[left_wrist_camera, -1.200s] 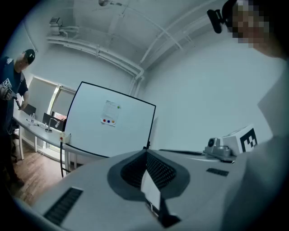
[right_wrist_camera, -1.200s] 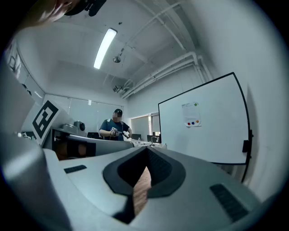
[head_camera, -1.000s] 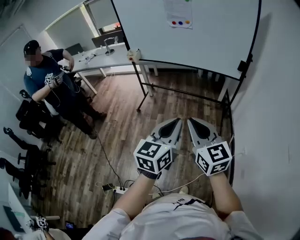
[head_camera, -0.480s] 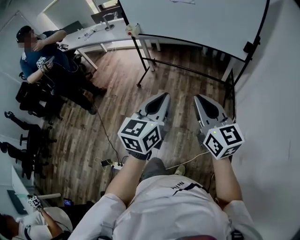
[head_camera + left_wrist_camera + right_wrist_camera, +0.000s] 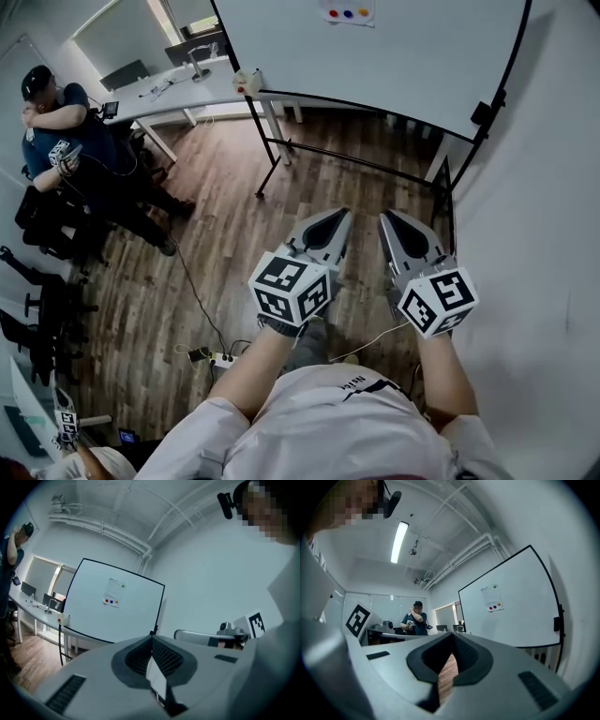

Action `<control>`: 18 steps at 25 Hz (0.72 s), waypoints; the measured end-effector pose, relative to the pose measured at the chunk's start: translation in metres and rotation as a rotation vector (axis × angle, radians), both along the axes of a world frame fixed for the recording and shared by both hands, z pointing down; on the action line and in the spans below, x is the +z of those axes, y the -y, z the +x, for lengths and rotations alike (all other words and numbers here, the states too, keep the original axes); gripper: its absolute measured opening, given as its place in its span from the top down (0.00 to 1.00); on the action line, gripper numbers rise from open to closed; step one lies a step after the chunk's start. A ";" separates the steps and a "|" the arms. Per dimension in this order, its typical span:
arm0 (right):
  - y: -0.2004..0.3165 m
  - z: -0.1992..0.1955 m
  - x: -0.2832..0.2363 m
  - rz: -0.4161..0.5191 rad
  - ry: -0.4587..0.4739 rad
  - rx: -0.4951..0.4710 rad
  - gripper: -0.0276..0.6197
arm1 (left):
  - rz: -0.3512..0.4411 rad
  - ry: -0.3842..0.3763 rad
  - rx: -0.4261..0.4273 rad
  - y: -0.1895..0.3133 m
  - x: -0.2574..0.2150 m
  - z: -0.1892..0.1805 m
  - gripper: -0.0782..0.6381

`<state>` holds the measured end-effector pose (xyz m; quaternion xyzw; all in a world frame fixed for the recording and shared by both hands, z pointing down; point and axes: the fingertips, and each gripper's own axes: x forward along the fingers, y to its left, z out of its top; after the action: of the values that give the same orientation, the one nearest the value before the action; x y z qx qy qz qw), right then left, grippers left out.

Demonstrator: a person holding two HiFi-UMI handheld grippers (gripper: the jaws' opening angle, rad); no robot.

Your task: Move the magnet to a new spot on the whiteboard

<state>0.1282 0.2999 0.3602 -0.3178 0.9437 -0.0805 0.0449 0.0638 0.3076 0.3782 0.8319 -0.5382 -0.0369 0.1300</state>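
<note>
The whiteboard [image 5: 412,56] stands on a black frame ahead of me, across the wooden floor. Near its top a sheet of paper carries three small round magnets [image 5: 348,14], red, blue and orange. Both grippers hang in the air well short of the board, side by side and pointing at it. My left gripper [image 5: 339,214] is shut and empty. My right gripper [image 5: 386,216] is shut and empty too. The magnets [image 5: 111,602] show far off in the left gripper view, and the magnets [image 5: 494,606] likewise in the right gripper view.
A person in a dark shirt [image 5: 66,131] stands at the left by a white desk [image 5: 178,89]. The board's black stand legs [image 5: 272,150] reach onto the floor. A power strip and cable [image 5: 211,358] lie near my feet. A white wall [image 5: 544,234] runs along the right.
The view has tilted up, so the magnets at the board's top show again. The two grippers have drawn closer together. The person at the left has raised an arm.
</note>
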 end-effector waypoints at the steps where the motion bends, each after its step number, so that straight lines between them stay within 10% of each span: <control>1: 0.006 -0.003 0.000 0.004 -0.011 0.005 0.94 | 0.000 -0.006 0.014 0.008 0.001 0.000 0.87; 18: 0.210 -0.140 -0.011 0.038 -0.056 0.133 0.94 | 0.095 0.052 0.096 0.213 -0.023 -0.133 0.87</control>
<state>-0.0118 0.0897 0.3493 -0.3811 0.9227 -0.0506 0.0297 -0.0688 0.0943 0.3555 0.8628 -0.4984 -0.0343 0.0778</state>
